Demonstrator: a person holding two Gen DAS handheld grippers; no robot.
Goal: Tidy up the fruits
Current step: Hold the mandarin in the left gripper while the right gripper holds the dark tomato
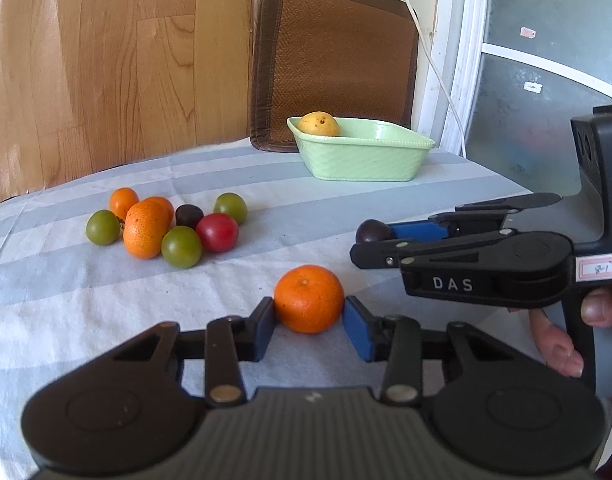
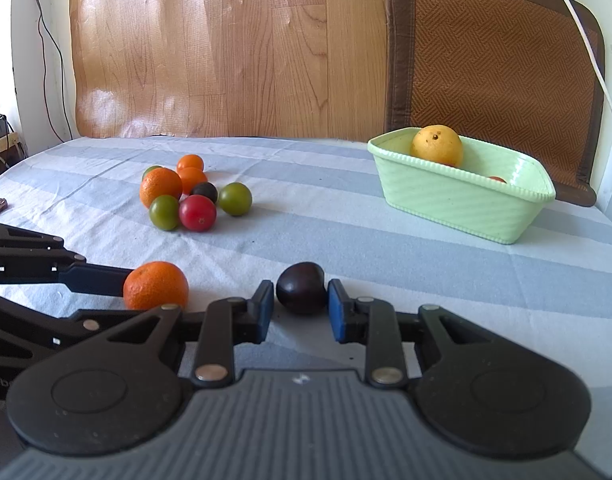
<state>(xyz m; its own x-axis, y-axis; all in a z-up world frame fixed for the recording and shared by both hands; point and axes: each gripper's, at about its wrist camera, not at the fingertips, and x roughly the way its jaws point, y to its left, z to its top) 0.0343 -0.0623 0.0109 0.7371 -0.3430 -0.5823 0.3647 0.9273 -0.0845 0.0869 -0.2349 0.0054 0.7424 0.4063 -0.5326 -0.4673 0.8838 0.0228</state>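
From the left wrist view, the left gripper (image 1: 309, 322) holds a round orange mandarin (image 1: 308, 298) between its two blue pads (image 1: 355, 332), each pad touching a side of the fruit, which sits on the pale blue-and-white striped tablecloth (image 1: 266, 184). To the right, the right gripper (image 1: 371, 236) reaches in sideways with a small dark purple plum (image 1: 372, 231) at its fingertips. Far left on the cloth lies a cluster of eight fruits: three orange mandarins (image 1: 146, 229), three green round fruits (image 1: 181, 247), one red round fruit (image 1: 217, 232) and one dark plum (image 1: 189, 216), most of them touching. At the far side stands one pale green ribbed plastic basket (image 1: 365, 160) with one yellow speckled fruit (image 1: 318, 124) in its left end. A brown woven mat (image 1: 333, 52) leans on the wall behind the basket.

From the right wrist view, the right gripper (image 2: 301, 300) has its jaws narrowed around the dark purple plum (image 2: 301, 288), the blue pads touching or nearly touching it. The left gripper (image 2: 154, 288) comes in from the left, clamped on the mandarin (image 2: 156, 285). The same cluster (image 2: 186, 196) lies far left. The green basket (image 2: 465, 196) stands far right, holding the yellow fruit (image 2: 437, 145) and a sliver of something red (image 2: 497, 179).
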